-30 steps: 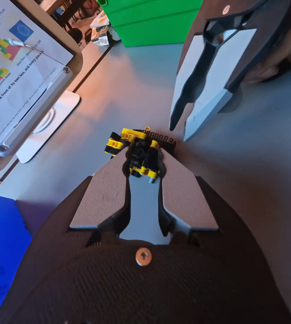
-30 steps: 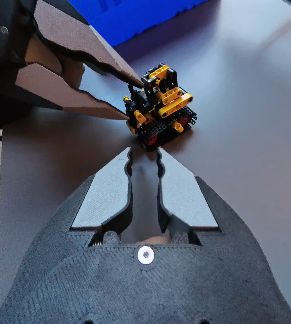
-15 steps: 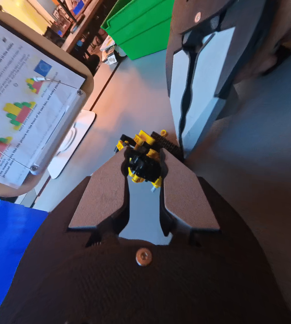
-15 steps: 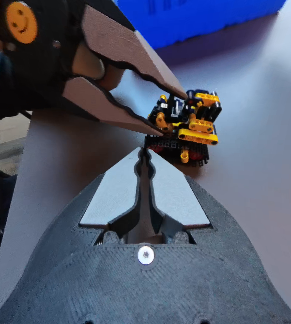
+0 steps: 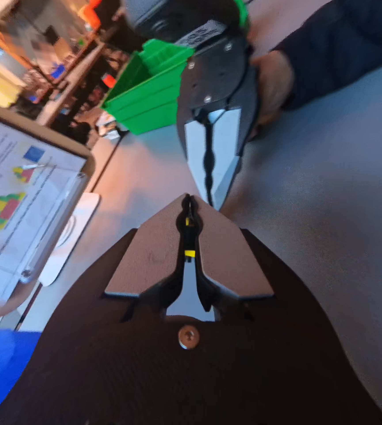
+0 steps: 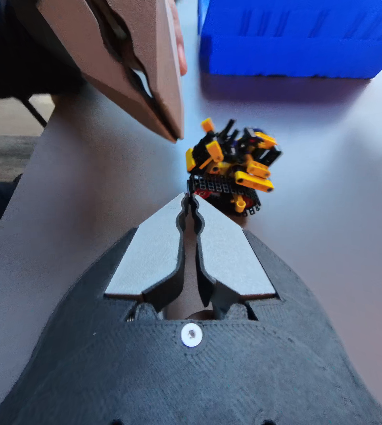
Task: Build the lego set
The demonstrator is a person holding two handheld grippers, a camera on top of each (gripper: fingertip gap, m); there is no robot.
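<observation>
Both closed on nothing, the left gripper [image 6: 178,139] hangs above the model [image 6: 229,170] and the right gripper [image 6: 189,197] touches its track, seemingly steadying it.

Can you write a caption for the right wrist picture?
Both claws shut beside a yellow-and-black lego vehicle on the grey table.

Printed lines of text are borne by a white instruction sheet [image 5: 13,197] on a stand at the left, beside coloured brick diagrams and a blue emblem; the lines are too blurred to be read; no other writing can be made out.
</observation>
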